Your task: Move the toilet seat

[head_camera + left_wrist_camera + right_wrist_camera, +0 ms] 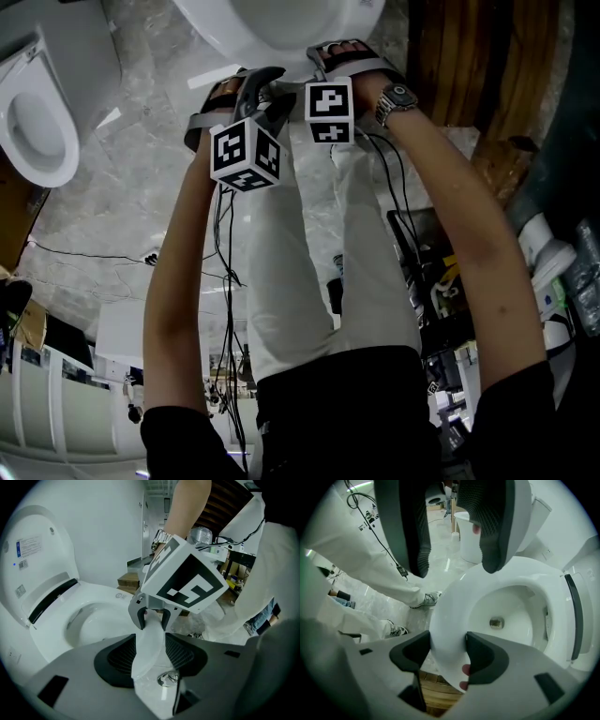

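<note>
The white toilet seat [281, 28] lies at the top of the head view, over the bowl [511, 616]. Its front rim [447, 639] is pinched between the black pads of my right gripper [447, 656], which is shut on it. My left gripper [150, 651] is shut on the same rim [149, 644] right beside it. Each gripper shows in the other's view: the right gripper [152, 618] under its marker cube, the left gripper [452, 541] from above. In the head view the left gripper [265, 86] and right gripper [323, 80] sit close together. The lid [37, 564] stands upright.
A second white toilet [37, 122] stands at the left on the marble floor [122, 206]. A wooden panel [487, 66] rises at the right, with clutter below it. Cables [225, 262] hang by the person's legs, whose sandalled feet [342, 52] touch the bowl's base.
</note>
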`<state>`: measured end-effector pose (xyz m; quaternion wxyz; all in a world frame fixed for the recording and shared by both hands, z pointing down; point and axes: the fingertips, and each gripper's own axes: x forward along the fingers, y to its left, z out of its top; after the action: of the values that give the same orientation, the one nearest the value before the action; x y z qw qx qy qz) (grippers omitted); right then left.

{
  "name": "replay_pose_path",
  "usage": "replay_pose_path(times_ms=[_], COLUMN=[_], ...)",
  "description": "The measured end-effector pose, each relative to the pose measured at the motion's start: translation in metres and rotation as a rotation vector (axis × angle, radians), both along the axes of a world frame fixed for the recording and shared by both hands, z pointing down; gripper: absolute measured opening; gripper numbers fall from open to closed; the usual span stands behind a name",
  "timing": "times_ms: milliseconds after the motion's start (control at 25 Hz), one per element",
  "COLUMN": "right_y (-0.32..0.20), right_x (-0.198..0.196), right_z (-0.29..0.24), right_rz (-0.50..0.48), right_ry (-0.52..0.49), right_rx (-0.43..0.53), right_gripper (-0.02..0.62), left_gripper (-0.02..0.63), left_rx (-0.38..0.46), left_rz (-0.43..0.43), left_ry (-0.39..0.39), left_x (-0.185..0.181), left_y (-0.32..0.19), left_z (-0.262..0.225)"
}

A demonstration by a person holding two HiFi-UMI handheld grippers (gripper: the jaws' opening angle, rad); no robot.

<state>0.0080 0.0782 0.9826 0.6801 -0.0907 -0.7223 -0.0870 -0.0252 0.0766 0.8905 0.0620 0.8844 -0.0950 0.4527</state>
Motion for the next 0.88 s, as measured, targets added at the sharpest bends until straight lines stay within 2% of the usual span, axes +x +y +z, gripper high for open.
replay_pose_path(times_ms=[200,560,880], right_y=[0.003,0.008,0.010], right_x=[-0.001,0.001,0.000], right_z=[-0.009,-0.039,-0.078], right_rz=[-0.007,-0.016,-0.017], right_ry=[-0.005,-0.019,-0.016], right_rx=[-0.020,-0.116,-0.205], right_gripper=[0.252,0.249,0.247], left_gripper=[0.184,0.184,0.184], left_rx=[-0.003,-0.003,0.052], left_rz=[-0.004,0.000,0.024], left_ry=[-0.007,-0.021,-0.038], left_x=[-0.004,-0.007,-0.010], left_y=[0.002,0.008,0.015], left_z=[-0.006,-0.016,-0.041])
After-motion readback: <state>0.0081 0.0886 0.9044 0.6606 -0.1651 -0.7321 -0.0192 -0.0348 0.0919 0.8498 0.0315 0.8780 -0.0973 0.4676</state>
